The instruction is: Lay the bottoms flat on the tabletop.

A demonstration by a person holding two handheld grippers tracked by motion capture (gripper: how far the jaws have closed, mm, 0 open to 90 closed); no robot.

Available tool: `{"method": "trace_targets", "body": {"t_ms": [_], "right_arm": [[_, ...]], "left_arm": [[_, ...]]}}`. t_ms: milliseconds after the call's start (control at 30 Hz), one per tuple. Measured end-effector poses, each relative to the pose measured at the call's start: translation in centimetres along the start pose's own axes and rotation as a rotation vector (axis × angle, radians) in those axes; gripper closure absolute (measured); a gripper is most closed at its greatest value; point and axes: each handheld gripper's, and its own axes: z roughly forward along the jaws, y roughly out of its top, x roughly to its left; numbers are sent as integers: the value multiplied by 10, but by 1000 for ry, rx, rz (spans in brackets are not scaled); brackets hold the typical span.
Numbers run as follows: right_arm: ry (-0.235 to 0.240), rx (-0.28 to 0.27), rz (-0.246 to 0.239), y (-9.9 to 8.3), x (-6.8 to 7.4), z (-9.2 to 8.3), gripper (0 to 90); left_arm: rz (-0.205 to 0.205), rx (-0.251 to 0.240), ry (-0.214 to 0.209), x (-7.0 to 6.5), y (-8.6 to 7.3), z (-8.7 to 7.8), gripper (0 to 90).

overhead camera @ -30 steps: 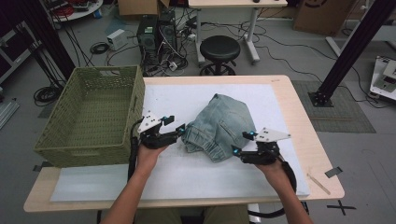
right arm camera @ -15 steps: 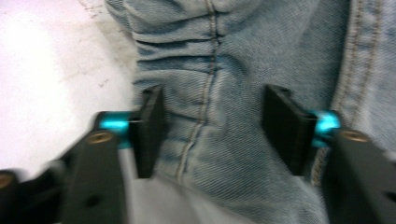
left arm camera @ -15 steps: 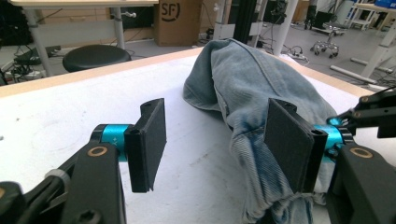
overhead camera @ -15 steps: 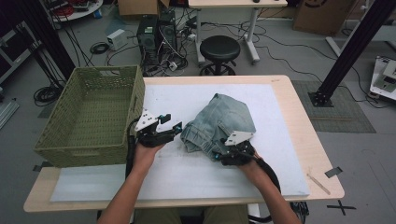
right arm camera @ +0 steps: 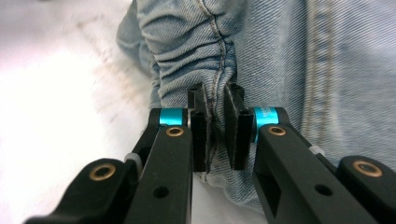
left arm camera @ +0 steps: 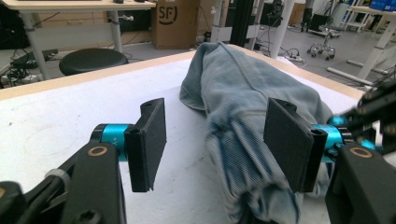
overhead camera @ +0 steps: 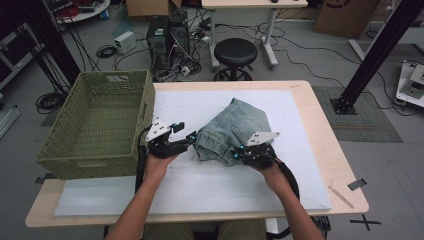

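Picking up: the folded jeans [overhead camera: 231, 131] are being grabbed at both sides.
Jeans: they are laid in the middle of the white surface [overhead camera: 210, 185], at 3 o'clock from the green basket [overhead camera: 100, 125].
Right gripper [right arm camera: 215, 116]: its jaws have just been closing, and a bunched seam of the jeans is now pinched between them.
Left gripper [left arm camera: 219, 140]: its jaws are held apart, with the jeans' edge between them but not yet squeezed.
Next move: the left gripper likely needs to be closed on the cloth; then the jeans could be lifted toward the basket at 9 o'clock.
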Motion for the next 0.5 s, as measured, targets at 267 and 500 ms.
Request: {"method": "trace_targets", "body": {"t_ms": [267,500], "right_arm": [[-58,-73,15,27,-17,-3,829],[-111,-106,48,47,-39,6,827]], "left_arm": [[-9,19,-1,1,-6,4,389],[-13,31,1,-1,-9,11,372]]}}
